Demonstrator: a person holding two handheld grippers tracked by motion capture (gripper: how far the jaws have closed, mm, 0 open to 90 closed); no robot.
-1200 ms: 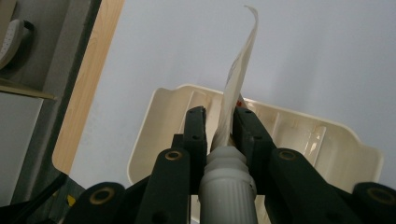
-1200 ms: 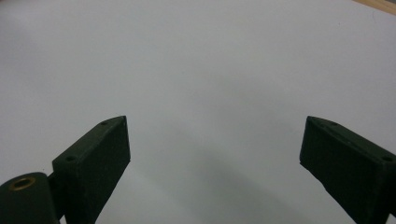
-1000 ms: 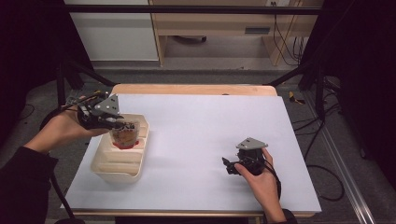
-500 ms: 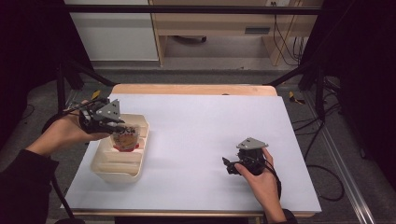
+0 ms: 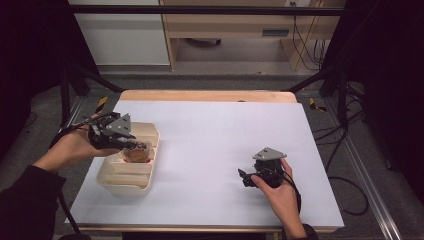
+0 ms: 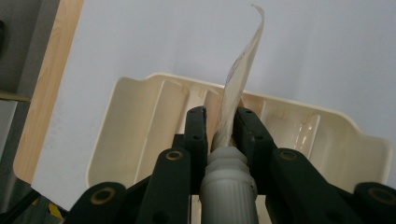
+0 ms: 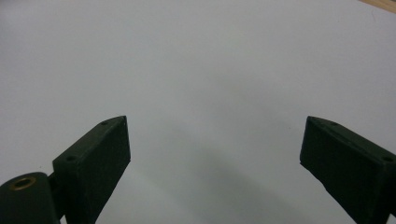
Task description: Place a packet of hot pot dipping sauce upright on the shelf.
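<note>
A cream plastic tray (image 5: 125, 182) with several compartments sits at the table's left side. My left gripper (image 5: 134, 147) hovers over its far end, shut on a flat pouch (image 5: 138, 155) with brown and red print. In the left gripper view the jaws (image 6: 219, 114) pinch the pale pouch (image 6: 243, 70) just above its white ribbed cap (image 6: 229, 186), with the tray (image 6: 140, 116) below. My right gripper (image 5: 245, 177) rests on the table at the right, open. Its jaws stand wide apart in the right gripper view (image 7: 215, 140), with nothing between them.
The white tabletop (image 5: 215, 130) has a wooden strip (image 5: 210, 95) along its far edge. Black frame posts stand at both sides, cables lie on the floor at the right, and a wooden cabinet stands beyond the table.
My left gripper has shifted slightly toward the near side and lower over the tray, the pouch still in it. The right hand has stayed still.
</note>
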